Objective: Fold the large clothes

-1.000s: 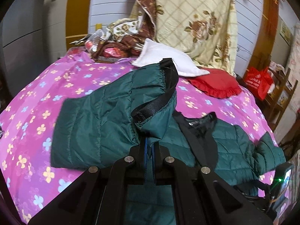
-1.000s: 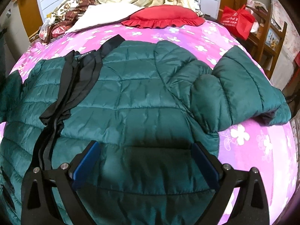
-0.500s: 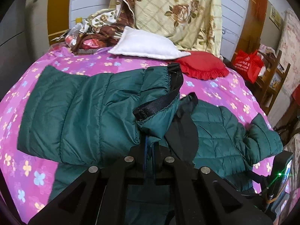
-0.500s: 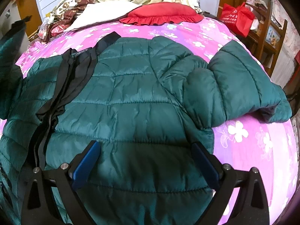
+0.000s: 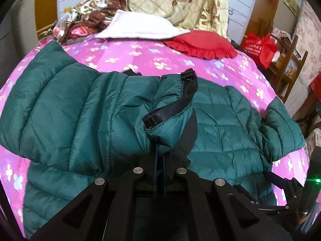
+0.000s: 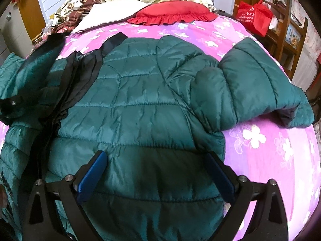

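jacket [image 6: 140, 108] flat on bed [image 6: 270, 160] | left gripper [image 5: 159, 160] clamps sleeve cuff [image 5: 170, 118], carried over jacket body ahead | right gripper [image 6: 156, 172] wide, empty, above hem | other sleeve [image 6: 260, 86] unfolded; early stage

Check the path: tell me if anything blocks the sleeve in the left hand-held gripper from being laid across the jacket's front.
Nothing visible blocks it. The left hand-held gripper is shut on the sleeve near its cuff, and the jacket front lies bare on the bedspread. The right hand-held gripper is over the lower front, open. The pillows sit well beyond the collar.
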Demonstrator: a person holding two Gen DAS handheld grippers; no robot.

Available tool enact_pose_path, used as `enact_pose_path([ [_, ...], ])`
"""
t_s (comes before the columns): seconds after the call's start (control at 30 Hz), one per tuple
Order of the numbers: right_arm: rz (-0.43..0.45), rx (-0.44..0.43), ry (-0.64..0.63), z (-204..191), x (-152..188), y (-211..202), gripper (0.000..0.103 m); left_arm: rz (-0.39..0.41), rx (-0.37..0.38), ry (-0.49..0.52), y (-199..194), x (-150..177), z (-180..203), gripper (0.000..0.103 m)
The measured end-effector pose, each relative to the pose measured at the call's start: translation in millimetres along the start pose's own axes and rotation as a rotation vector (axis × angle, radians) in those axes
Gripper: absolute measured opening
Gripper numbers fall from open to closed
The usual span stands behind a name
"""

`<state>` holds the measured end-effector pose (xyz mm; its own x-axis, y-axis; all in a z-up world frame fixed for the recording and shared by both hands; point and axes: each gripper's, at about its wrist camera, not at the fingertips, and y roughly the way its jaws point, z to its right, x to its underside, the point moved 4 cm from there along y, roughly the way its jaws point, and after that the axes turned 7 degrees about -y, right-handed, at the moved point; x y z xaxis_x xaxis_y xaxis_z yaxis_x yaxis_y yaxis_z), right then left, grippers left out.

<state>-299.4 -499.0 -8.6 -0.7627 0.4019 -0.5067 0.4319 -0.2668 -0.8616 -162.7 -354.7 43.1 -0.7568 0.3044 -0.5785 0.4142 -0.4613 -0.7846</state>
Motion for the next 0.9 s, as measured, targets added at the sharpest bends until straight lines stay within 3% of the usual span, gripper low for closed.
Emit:
enact_pose_path([
  [0.17, -0.006, -0.005, 0.009, 5, 4, -1, 0.1, -0.055, 0.036, 0.009, 16, 11, 8, 0.0],
  [0.4, -0.006, -0.007, 0.01, 7, 8, 0, 0.1, -0.068, 0.072, 0.014, 16, 14, 13, 0.0],
  [0.47, -0.004, -0.011, 0.016, 7, 9, 0, 0.1, -0.08, 0.084, 0.021, 8, 15, 13, 0.006],
  [0.63, 0.0, -0.028, 0.031, 9, 10, 0, 0.1, -0.029, 0.078, 0.046, -21, 14, 14, 0.017],
  [0.9, 0.002, -0.058, 0.048, 7, 9, -11, 0.1, 0.055, 0.013, 0.042, -69, 0, -17, 0.017],
])
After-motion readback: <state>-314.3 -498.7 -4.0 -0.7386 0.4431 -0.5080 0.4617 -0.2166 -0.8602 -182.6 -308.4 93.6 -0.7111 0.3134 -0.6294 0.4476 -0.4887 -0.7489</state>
